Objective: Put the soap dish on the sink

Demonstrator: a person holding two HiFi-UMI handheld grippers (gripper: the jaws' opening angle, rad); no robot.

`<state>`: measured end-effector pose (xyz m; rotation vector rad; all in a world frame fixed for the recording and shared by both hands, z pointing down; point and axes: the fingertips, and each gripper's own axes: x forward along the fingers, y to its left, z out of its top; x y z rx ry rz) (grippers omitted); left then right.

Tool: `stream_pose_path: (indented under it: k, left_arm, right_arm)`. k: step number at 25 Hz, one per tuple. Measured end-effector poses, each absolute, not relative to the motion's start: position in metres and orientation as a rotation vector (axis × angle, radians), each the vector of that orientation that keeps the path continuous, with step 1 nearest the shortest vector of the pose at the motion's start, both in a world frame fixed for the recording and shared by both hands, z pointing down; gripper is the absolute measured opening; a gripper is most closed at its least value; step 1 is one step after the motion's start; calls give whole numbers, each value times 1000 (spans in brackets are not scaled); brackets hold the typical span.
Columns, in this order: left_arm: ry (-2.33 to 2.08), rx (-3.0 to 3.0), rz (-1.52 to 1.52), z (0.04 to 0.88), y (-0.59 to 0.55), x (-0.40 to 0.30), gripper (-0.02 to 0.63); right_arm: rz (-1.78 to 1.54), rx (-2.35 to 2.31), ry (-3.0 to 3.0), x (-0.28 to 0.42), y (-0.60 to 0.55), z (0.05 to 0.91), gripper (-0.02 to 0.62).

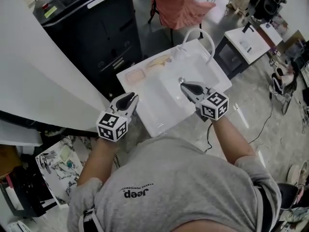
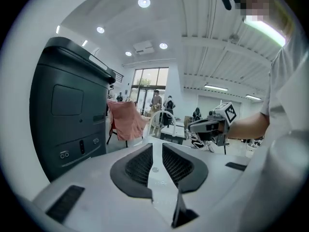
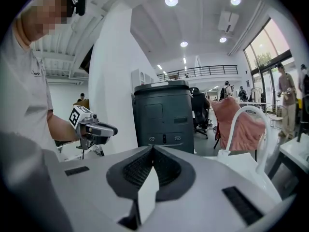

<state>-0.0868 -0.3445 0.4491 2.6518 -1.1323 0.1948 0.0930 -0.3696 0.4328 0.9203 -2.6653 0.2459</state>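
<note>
A white sink [image 1: 155, 127] fills the middle of the head view, its arched faucet [image 1: 206, 36] at the far right corner. A pale pink square soap dish [image 1: 136, 75] rests on the sink's far left rim, and a beige soap-like piece [image 1: 159, 61] lies next to it. My left gripper [image 1: 131, 99] hovers at the sink's near left corner. Its jaws [image 2: 157, 146] stand a narrow gap apart with nothing between them. My right gripper [image 1: 185, 87] hangs over the basin, shut and empty [image 3: 153, 149]. Each gripper sees the other: the right [image 2: 194, 126], the left [image 3: 111, 129].
A tall black machine [image 1: 91, 23] stands just behind the sink on the left. A pink cloth draped over a chair [image 1: 179, 4] is behind it. A white column [image 1: 34, 76] lies to the left, a small white table [image 1: 247, 43] to the right. People stand far off.
</note>
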Motion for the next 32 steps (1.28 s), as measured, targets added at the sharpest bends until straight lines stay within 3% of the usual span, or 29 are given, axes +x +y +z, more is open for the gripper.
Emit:
stream_pose_path:
  k: [12, 32]
  left_arm:
    - [-1094, 2656, -135, 413, -296, -89, 14]
    - [-1091, 2659, -146, 410, -298, -87, 14]
  right_arm:
    - [299, 1007, -2667, 117, -331, 426, 51]
    - [354, 1014, -2691, 121, -327, 433, 51]
